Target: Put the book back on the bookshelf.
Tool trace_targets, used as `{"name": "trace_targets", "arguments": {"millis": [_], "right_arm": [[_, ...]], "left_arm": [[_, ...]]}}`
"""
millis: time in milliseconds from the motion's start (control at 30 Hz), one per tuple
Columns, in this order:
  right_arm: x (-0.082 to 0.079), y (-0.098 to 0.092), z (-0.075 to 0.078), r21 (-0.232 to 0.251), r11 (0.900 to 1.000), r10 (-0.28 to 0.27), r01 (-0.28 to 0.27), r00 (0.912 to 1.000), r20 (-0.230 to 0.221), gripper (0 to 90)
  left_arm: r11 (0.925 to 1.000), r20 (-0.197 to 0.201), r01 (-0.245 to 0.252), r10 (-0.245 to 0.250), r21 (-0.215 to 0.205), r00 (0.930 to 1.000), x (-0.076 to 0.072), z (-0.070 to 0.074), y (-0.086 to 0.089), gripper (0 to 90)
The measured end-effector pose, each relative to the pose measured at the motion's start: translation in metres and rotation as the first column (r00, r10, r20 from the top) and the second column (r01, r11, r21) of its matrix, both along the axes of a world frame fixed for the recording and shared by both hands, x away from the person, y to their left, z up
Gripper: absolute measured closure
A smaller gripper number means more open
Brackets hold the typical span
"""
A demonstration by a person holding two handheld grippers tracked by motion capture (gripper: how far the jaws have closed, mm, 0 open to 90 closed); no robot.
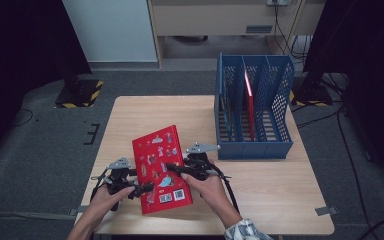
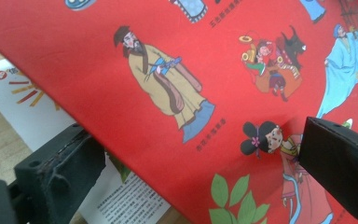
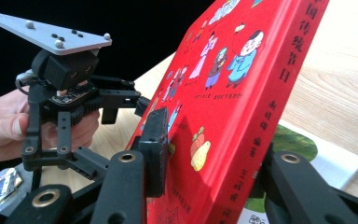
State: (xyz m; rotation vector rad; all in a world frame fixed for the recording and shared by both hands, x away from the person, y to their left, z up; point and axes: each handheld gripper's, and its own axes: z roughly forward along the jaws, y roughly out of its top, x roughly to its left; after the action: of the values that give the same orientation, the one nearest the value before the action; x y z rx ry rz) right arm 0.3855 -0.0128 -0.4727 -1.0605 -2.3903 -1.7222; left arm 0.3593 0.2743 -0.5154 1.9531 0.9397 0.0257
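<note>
A red picture book (image 1: 160, 165) with cartoon figures is lifted and tilted over the front of the wooden table (image 1: 265, 195), between both grippers. My left gripper (image 1: 142, 189) clamps its lower left edge: in the left gripper view one jaw lies under the cover (image 2: 177, 70) and the other on top. My right gripper (image 1: 174, 169) grips the right, spine side. In the right gripper view a pad (image 3: 156, 149) presses the front cover (image 3: 242, 93), with the other jaw behind the spine. The left gripper (image 3: 142, 106) is seen beyond, held by a hand (image 3: 0, 126).
A blue slotted file rack (image 1: 255, 147) stands at the table's right, with a red book (image 1: 250, 100) upright in a middle slot. A white and green printed book (image 3: 326, 158) lies flat on the table beneath the lifted one. Dark floor surrounds the table.
</note>
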Motion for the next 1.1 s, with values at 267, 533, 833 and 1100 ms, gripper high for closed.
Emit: {"name": "trace_targets", "arguments": {"millis": [267, 533, 833, 1100], "right_arm": [[0.0, 0.002, 0.006, 0.001, 1.0, 0.031, -0.031, 0.9995, 0.012, 63.3], [0.006, 0.003, 0.011, -0.114, 0.991, 0.067, -0.068, 0.9977, -0.01, 54.0], [0.011, 0.005, 0.005, -0.228, 0.97, 0.077, -0.08, 0.9968, -0.022, 40.5], [0.014, 0.005, 0.002, -0.242, 0.967, 0.069, -0.077, 0.9967, -0.042, 38.1]], "left_arm": [[0.9997, -0.018, 0.001, -0.001, -0.022, 0.9998, 0.001, 0.004, 0.001, 1.7], [0.9996, -0.006, -0.023, 0.023, -0.015, 0.9997, 0.001, 0.007, 0.002, 8.7], [0.9989, 0.027, -0.042, 0.041, 0.019, 0.9988, -0.002, 0.011, 0.002, 18.2], [0.9974, 0.056, -0.068, 0.067, 0.024, 0.9962, -0.002, 0.017, 0.002, 25.0]]}}
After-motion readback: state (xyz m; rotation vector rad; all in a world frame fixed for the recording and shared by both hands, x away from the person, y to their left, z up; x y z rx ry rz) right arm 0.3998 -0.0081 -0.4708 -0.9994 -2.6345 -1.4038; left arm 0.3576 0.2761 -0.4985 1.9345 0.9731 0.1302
